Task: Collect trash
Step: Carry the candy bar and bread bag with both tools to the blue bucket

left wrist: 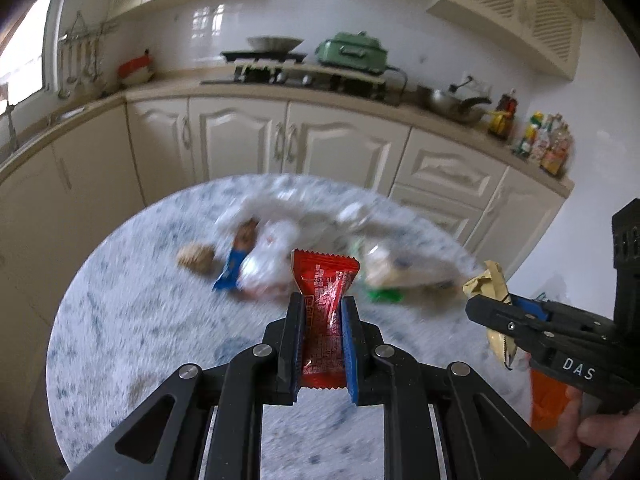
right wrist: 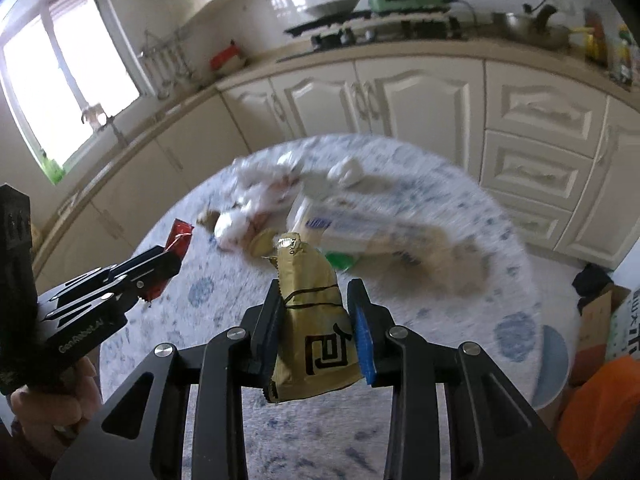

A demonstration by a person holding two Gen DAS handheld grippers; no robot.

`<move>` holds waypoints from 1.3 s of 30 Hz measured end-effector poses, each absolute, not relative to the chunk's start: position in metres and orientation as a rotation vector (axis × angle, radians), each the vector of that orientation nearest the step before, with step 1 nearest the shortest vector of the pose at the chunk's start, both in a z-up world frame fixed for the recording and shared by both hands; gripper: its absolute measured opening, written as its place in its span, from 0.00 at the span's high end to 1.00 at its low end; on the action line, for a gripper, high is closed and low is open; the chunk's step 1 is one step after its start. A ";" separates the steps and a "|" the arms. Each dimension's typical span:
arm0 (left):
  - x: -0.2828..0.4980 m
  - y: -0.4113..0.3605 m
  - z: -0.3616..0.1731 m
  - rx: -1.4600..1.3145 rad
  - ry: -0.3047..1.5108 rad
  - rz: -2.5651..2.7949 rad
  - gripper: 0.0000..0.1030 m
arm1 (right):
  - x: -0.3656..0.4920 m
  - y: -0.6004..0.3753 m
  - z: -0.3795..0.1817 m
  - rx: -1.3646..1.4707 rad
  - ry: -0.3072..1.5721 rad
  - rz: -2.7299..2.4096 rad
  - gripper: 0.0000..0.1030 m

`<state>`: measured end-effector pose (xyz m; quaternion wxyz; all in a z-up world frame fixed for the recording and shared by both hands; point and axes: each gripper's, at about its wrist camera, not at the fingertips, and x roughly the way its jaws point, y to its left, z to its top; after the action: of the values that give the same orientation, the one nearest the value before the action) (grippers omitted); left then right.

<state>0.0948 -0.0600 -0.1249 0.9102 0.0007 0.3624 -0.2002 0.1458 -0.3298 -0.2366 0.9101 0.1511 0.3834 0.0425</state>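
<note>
Above the round tabletop point(left wrist: 120, 320) you hold both grippers up, and each one has a piece of trash. Your left gripper point(left wrist: 322, 312) is clamped on a red wrapper point(left wrist: 324, 292). Your right gripper point(right wrist: 314, 308) is clamped on a gold wrapper point(right wrist: 310, 320). Both wrappers are up in the air and do not touch the tabletop.

I think you are at the carry step. Both pieces are picked up, and now they need to go into a bin or bag. No bin shows clearly. Something orange point(right wrist: 600, 408) sits low by the right side of the tabletop. It may be a trash bag, but I cannot tell. Your next move needs a steady hold on both wrappers while you swing them over to where the trash goes. Then you let go, one gripper at a time.

The red wrapper is shiny and crinkly, with a zigzag top edge. It is pinched in the middle and flares out above the fingers. The gold wrapper is bent and torn open at the top, with black marks on its front. Both look thin and light, so they could slip or flutter if you loosen your hold.

More trash waits on the tabletop: a blue wrapper point(left wrist: 230, 270), a white crumpled pile point(left wrist: 268, 260), a green bit point(left wrist: 384, 294) and a brown lump point(left wrist: 196, 258). It is blurry, so I cannot name each piece. The job is far from done.
</note>
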 end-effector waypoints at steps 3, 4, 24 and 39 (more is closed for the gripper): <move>0.089 -0.072 -0.108 0.016 0.705 -0.445 0.87 | 0.137 -0.347 -0.222 0.325 0.745 0.056 0.69; 0.088 -0.075 -0.106 0.021 0.695 -0.455 0.87 | 0.135 -0.353 -0.217 0.324 0.734 0.046 0.69; 0.083 -0.215 -0.074 0.106 0.554 -0.781 0.87 | 0.042 -0.505 -0.162 0.377 0.552 -0.327 0.69; 0.159 -0.392 -0.142 0.168 0.777 -1.004 0.87 | 0.014 -0.638 -0.247 0.555 0.665 -0.545 0.69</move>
<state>0.1593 -0.3923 -0.1421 0.8019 0.0785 0.3624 -0.4685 0.0143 -0.6376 -0.2472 0.8718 0.2654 0.3184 -0.2610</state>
